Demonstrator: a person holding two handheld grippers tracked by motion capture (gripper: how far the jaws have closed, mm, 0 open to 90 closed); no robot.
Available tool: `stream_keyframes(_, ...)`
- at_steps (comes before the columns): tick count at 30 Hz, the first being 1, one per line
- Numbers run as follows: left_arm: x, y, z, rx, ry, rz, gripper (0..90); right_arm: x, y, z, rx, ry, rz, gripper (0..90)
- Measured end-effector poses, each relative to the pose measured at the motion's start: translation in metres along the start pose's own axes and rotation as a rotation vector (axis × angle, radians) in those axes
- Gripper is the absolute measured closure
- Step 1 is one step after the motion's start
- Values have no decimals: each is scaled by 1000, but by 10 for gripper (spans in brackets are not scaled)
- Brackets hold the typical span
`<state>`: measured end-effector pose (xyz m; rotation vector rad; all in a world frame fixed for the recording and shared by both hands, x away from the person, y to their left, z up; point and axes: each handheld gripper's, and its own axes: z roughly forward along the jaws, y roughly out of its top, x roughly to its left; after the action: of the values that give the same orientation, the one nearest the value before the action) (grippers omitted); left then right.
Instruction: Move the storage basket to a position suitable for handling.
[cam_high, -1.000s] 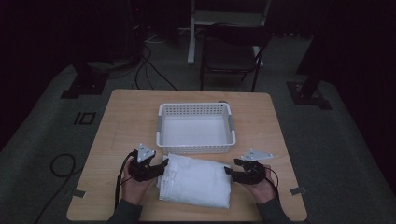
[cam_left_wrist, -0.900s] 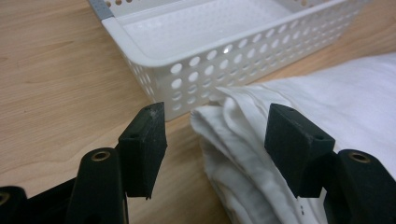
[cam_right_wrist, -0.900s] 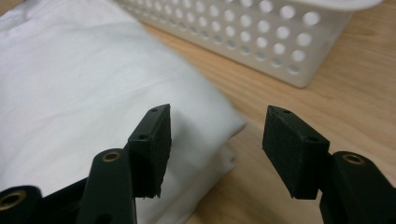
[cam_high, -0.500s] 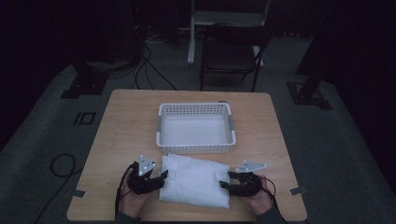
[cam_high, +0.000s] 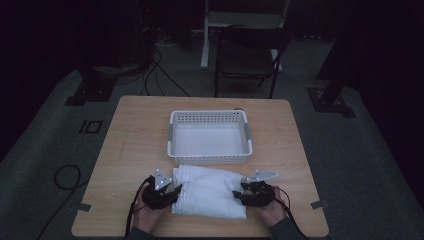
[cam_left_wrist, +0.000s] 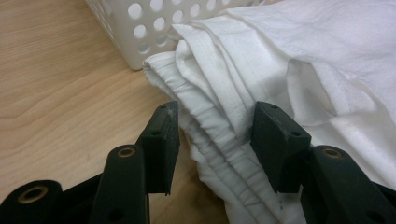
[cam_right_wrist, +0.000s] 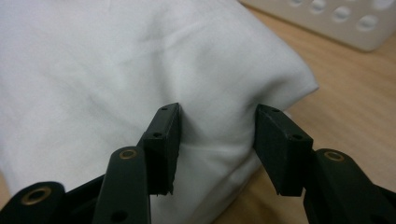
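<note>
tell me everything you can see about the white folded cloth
The white folded cloth is a soft, plain fabric bundle, stacked in several layers with stitched hems and a gathered edge at its left end. It lies flat on the wooden table, just in front of the white basket. The left gripper and right gripper each straddle one end with jaws open.

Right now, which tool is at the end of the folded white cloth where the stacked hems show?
The left tool. Its jaws stand open around the layered, stitched edges of the folded white cloth. The right tool, also open, faces the smooth rounded fold at the other end.
</note>
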<state>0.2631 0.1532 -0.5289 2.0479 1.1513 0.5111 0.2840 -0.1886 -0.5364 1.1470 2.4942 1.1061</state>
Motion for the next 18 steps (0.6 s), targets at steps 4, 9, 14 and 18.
stream_keyframes(4,5,7,7,-1,17,-1,484,-4,9,5,3,-38,-7,509)
stream_keyframes(9,13,12,13,-2,11,-18,467,-9,20,11,1,-77,-12,502)
stream_keyframes(14,22,16,19,-13,22,-35,462,-13,28,17,-3,-87,-9,502)
stream_keyframes(18,27,21,23,-16,37,-37,455,-16,32,21,-8,-86,-4,494)
